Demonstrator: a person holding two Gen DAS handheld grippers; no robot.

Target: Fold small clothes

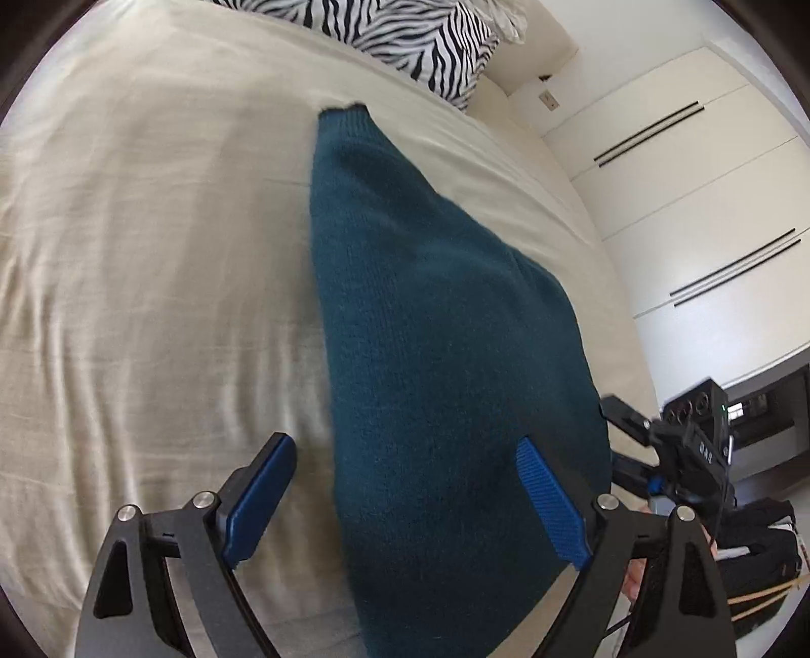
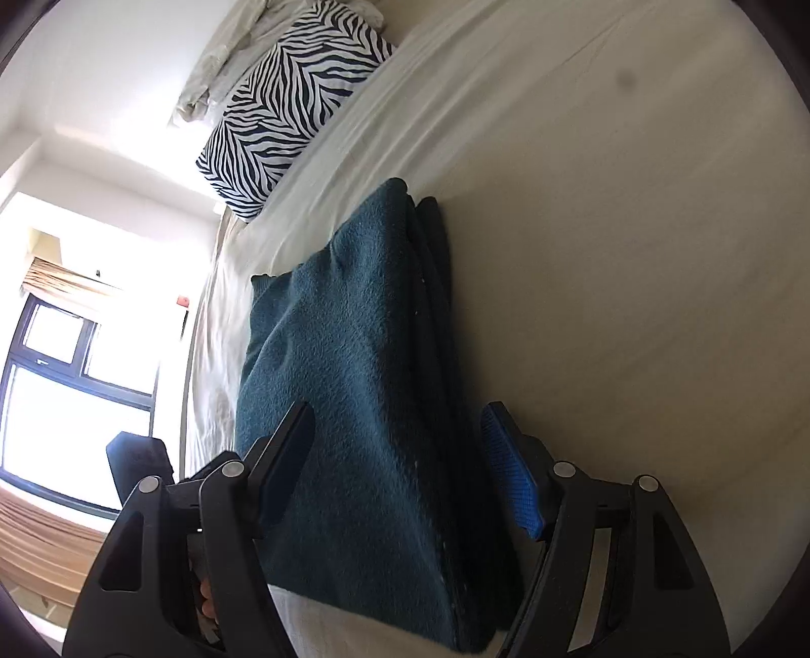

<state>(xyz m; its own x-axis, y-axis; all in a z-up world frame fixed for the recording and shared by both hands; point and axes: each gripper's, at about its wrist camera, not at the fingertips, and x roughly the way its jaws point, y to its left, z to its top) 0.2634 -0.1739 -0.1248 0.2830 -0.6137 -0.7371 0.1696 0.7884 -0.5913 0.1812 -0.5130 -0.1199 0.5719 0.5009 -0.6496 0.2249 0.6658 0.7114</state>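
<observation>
Left wrist view: left gripper (image 1: 407, 468) low over the bed, pointing up the mattress toward the zebra pillow (image 1: 410, 38). Jaws spread wide, nothing pinched. The teal sweater (image 1: 430, 324) lies folded on the cream bedsheet (image 1: 152, 253), a long strip running away from the camera toward the pillow. Its left edge falls between the two blue finger pads (image 1: 263, 493); the right pad sits over the knit, the left one over bare sheet. Contact with the fabric cannot be told. Right of the sweater, past the bed's edge, the right gripper (image 1: 625, 440) shows as a black body with a camera block, blurred; its tips reach the sweater's right edge. White wardrobe doors (image 1: 709, 202) stand beyond the bed on that side.

Right wrist view: right gripper (image 2: 400, 455) rolled sideways, so the bed reads as a tilted plane. Jaws parted wide, straddling the near end of the sweater (image 2: 354, 379), gripping nothing. Stacked dark folds show along the sweater's right edge, next to the right pad (image 2: 509, 470). The pillow (image 2: 288, 121) lies beyond the sweater's far end. Left of the sweater, off the bed, a bright window (image 2: 66, 395).
</observation>
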